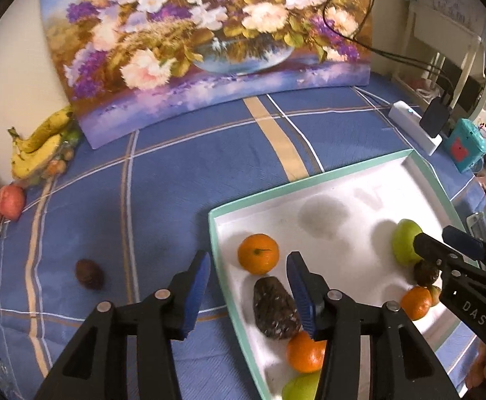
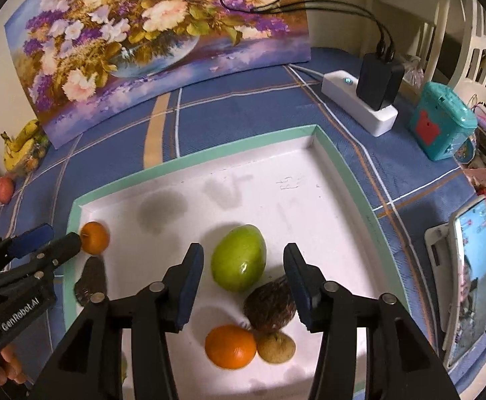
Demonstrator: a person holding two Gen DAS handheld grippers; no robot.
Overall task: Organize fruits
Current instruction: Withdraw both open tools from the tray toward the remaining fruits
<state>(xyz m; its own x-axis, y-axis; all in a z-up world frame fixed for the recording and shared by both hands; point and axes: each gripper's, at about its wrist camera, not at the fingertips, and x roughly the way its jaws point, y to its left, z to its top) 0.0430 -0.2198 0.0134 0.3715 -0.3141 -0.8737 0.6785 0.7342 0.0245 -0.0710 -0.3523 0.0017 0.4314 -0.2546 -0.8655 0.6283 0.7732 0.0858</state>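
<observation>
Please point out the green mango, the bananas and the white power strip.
Green mango [image 2: 238,258], right wrist view, middle of its skin.
Bananas [image 1: 37,145], left wrist view, middle of the bunch.
Power strip [image 2: 351,100], right wrist view, its white top.

The tray [image 2: 343,166] – white inside, mint-green rim – lies flat on the blue checked cloth; in it a green mango [image 2: 238,258] sits mid-floor, a dark scaly fruit [image 2: 269,306] touching its near side, an orange [image 2: 230,346] and a small tan fruit [image 2: 276,347] side by side in front; by the left rim lie another orange [image 1: 258,253] and a dark cone-shaped fruit [image 1: 276,310]; a small brown fruit [image 1: 89,274] rests on the cloth – well left of the tray.
</observation>
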